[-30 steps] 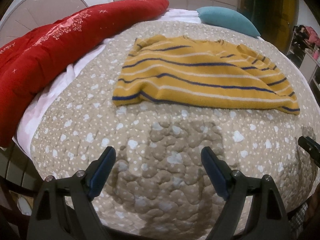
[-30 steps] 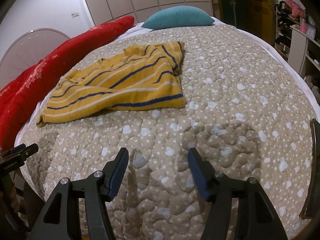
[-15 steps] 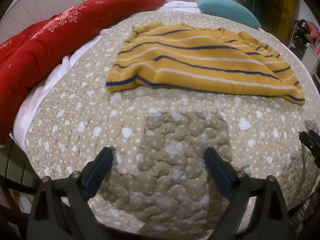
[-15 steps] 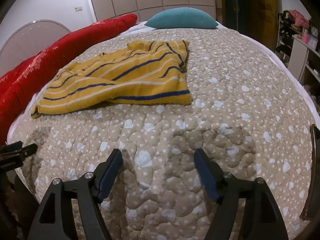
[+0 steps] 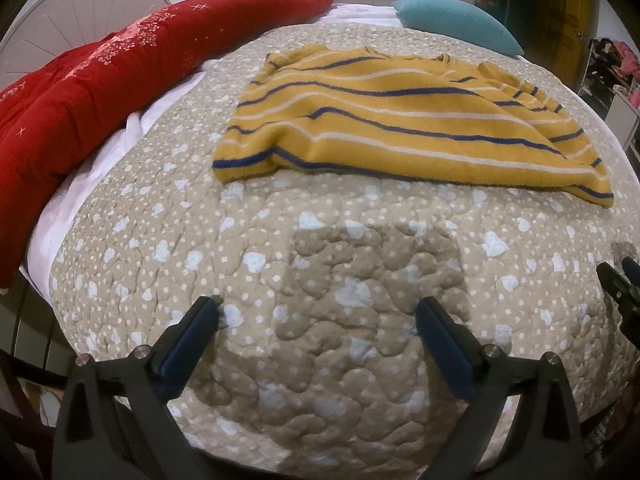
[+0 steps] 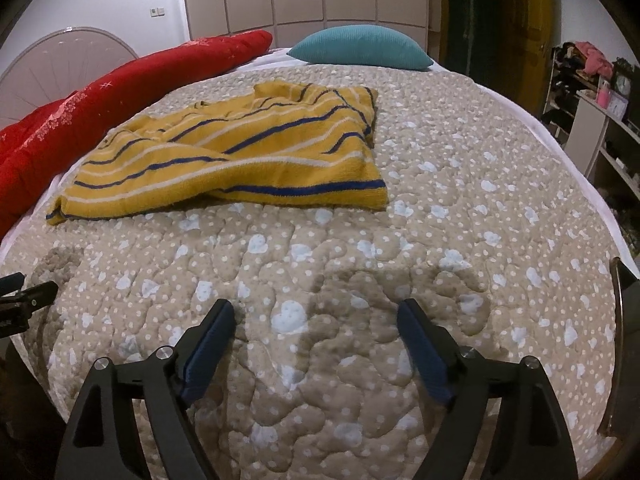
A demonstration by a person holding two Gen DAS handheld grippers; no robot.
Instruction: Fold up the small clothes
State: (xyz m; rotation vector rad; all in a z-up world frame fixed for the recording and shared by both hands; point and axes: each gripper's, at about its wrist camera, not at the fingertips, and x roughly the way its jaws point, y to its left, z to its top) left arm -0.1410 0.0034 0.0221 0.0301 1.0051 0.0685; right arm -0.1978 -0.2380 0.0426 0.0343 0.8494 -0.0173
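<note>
From the left wrist, the left gripper [image 5: 316, 316] hangs over the bare quilt [image 5: 160, 240] with its jaws spreading and nothing between them. A second ago they stood narrower, and the sweater [image 5: 400, 128] sat higher and smaller in the picture; now it fills more of the view. The sweater, yellow with blue and white stripes, lies loosely spread on the quilt, well ahead of the fingertips, with its near hem rumpled at the left corner. A red blanket [image 5: 100, 80] runs along the left edge of the bed, and a teal pillow [image 5: 456, 20] lies beyond the sweater. The tip of the other gripper shows at the right border.

From the right wrist, the right gripper [image 6: 316, 320] also opens wider over empty quilt, with nothing between its jaws. Its jaws were clearly closer together a second ago. The sweater [image 6: 248, 152] lies ahead and to the left, its near right corner closest to this gripper, still apart from it.

Both hands seem to be readying for a first grasp; no fold appears made yet. The next move likely needs each gripper to reach a near corner of the hem.
</note>
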